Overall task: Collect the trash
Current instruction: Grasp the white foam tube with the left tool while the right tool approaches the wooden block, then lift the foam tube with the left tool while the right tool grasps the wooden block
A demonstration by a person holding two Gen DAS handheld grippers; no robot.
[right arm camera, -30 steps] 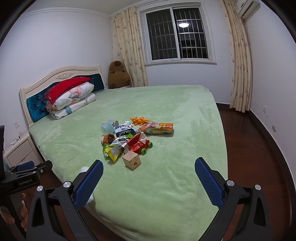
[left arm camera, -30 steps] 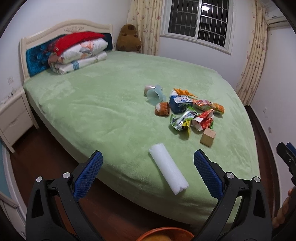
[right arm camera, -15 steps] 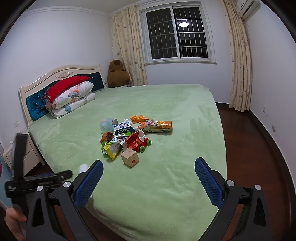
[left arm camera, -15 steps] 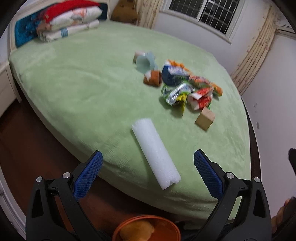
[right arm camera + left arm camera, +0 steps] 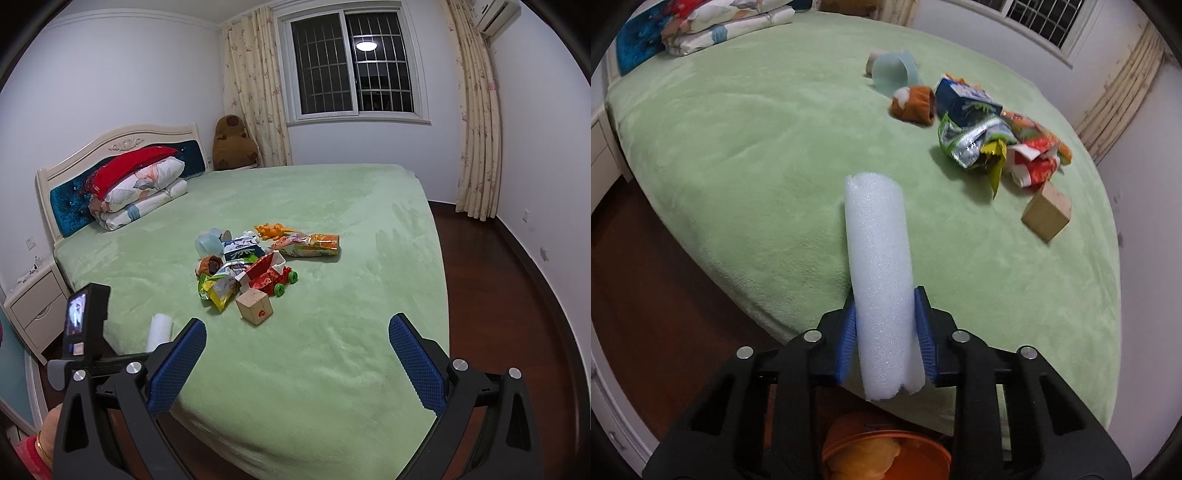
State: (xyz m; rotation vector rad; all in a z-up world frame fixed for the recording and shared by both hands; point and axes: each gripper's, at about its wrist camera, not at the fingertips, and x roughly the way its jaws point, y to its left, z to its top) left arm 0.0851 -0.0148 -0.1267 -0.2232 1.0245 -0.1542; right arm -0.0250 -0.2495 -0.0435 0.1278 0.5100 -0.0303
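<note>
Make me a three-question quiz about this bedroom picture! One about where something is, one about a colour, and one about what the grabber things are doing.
1. Where does the wooden cube lie?
A. on the green bed cover
B. on the floor
C. on the nightstand

2. What colour is the toy dinosaur?
A. purple
B. orange
C. black

3. What is the left hand-held gripper doing?
A. gaping wide and empty
B. holding the cube
C. closed on the white foam roll

Answers:
1 A: the wooden cube sits on the green bed cover, near the wrappers.
2 B: the toy dinosaur is orange.
3 C: the left hand-held gripper has just closed, its blue pads on both sides of the white foam roll.
</note>
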